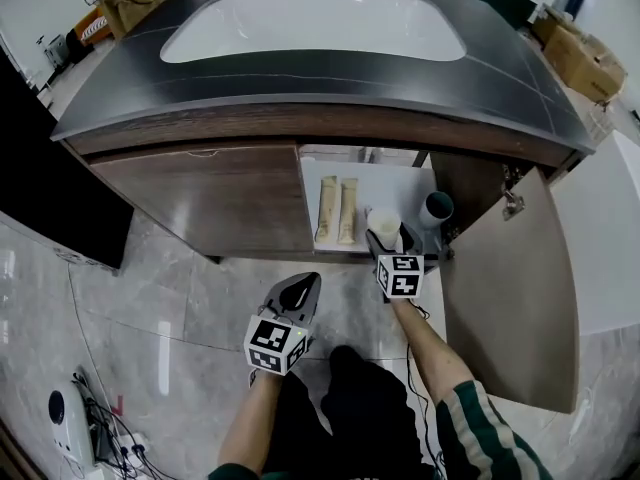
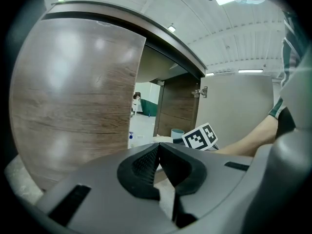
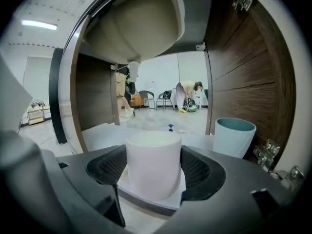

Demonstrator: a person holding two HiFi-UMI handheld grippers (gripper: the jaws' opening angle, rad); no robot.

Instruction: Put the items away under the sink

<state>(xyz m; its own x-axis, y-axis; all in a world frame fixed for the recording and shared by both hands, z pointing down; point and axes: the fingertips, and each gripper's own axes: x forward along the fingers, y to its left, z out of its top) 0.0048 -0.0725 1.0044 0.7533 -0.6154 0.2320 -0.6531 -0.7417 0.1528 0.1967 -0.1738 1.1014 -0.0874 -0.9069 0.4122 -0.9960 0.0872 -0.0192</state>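
- Right gripper [image 3: 153,168] pinched on both sides of an upright white cup [image 3: 153,160], at the front of the cupboard floor [image 1: 395,181] under the sink [image 1: 310,23].
- Left gripper [image 2: 158,152] closed on nothing, hanging outside in front of the closed door [image 1: 210,196].
- Best kept level and carried deeper in, toward the bare patch between the two packets [image 1: 338,210] lying on the left and the blue cup [image 3: 234,136] on the right.
- Worth setting flat on the floor before letting go; likely to topple otherwise.
- Mind the blue cup just beside.
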